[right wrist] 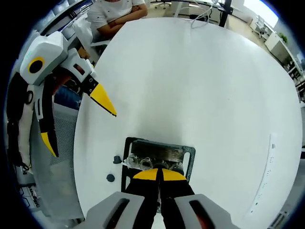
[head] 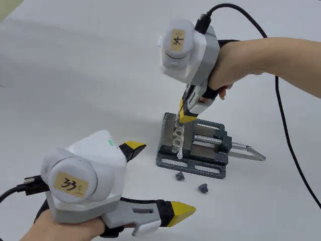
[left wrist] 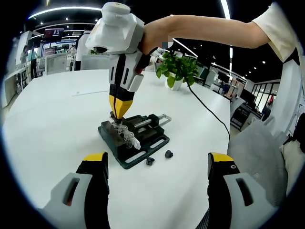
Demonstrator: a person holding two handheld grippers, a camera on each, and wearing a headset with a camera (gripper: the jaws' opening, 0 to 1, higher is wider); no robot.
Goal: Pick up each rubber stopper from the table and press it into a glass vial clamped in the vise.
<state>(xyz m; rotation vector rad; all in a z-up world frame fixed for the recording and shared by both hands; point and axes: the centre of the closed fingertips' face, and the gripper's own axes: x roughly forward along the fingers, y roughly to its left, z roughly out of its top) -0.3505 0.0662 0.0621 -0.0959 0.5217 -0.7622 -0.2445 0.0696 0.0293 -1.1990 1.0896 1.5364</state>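
Indoors, a white round table (right wrist: 190,71) holds the vise (head: 190,164); left tool (left wrist: 157,157) gapes, right tool (right wrist: 159,175) is closed.

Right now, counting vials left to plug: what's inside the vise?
Glass vials clamped in the vise. The right gripper covers the far one; whether it's plugged is hidden.

White table (head: 75,65), dark vise (head: 206,150) on it, rubber stopper (head: 179,175) and second stopper (head: 202,188) lying just beside vise
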